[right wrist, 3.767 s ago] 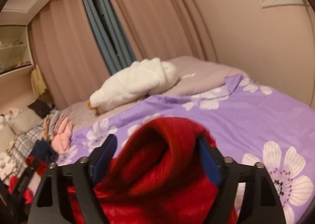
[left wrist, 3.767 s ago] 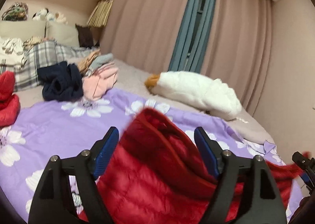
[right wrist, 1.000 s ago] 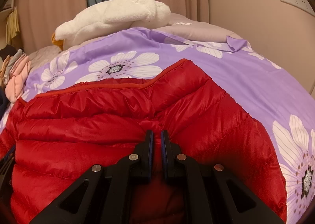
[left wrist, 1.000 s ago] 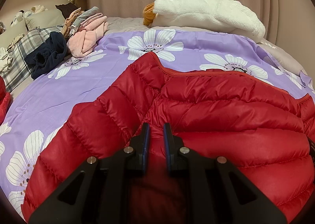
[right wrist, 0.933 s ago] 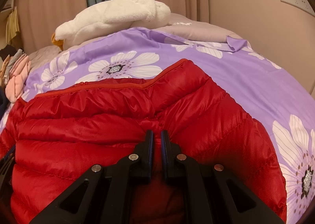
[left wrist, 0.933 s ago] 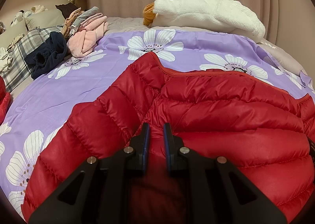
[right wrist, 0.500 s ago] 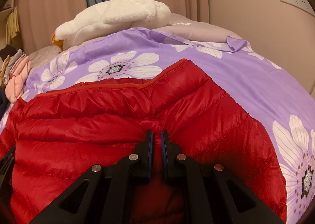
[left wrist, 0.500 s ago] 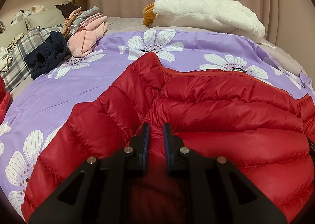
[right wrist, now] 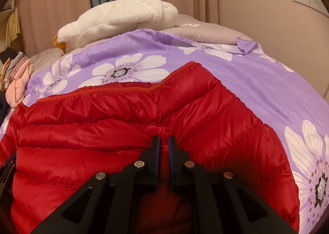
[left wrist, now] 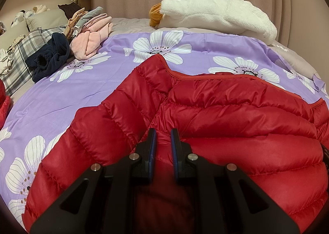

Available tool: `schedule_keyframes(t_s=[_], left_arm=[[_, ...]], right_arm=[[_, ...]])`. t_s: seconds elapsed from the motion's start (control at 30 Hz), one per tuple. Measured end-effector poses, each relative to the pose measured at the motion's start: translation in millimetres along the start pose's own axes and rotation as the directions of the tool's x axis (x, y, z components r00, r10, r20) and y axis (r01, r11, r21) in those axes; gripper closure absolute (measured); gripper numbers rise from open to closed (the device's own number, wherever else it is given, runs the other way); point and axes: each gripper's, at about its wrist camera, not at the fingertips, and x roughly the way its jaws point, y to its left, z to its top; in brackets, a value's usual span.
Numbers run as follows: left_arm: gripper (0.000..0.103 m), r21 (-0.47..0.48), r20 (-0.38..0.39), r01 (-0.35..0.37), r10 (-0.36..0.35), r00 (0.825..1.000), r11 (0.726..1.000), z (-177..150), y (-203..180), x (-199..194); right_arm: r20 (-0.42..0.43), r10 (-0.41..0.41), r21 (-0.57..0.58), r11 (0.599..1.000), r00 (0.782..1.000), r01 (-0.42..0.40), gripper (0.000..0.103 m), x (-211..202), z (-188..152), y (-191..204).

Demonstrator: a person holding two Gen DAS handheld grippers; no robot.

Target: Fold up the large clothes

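Your bed (left wrist: 131, 22) carried a purple flowered sheet (left wrist: 86, 90), and your red down jacket (left wrist: 226, 123) lay spread flat on it. Beyond the sheet's far edge a white plush goose (left wrist: 218, 14) lay on the grey bedding. To your left sat a pink garment (left wrist: 90, 36), a navy garment (left wrist: 51, 57) and plaid bedding (left wrist: 18, 59).

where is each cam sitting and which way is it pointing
Left wrist: on the left gripper, low over the red puffer jacket, facing the curtained wall; its black fingers show, pinched on fabric.
Right wrist: on the right gripper, same heading; its fingers pinch the jacket too.
Shared: the jacket, purple floral sheet, white plush goose, pink clothes.
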Motion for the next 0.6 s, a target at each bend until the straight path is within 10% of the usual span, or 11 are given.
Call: schedule_keyframes(t_s=[0.23,0.4,0.6], left_arm=[[0.082,0.009,-0.027,0.026,-0.025,0.999,1.000,5.7,10.3,-11.5],[0.036,0.094,0.114,-0.104,0.093,0.989,0.990,4.8,32.4,-57.8],[0.032,-0.192,0.039,-0.033,0.041,0.998,0.981,3.2,90.0,-68.1]], right_arm=[[-0.049,-0.070,-0.047,0.997,0.996,0.067,0.094,-7.2,7.0,9.3],[-0.059,0.072,0.072,0.995,0.996,-0.068,0.067,-41.4,18.2,9.9],[-0.032,0.186,0.015,0.983,0.982,-0.185,0.064,-60.6,3.0,47.2]])
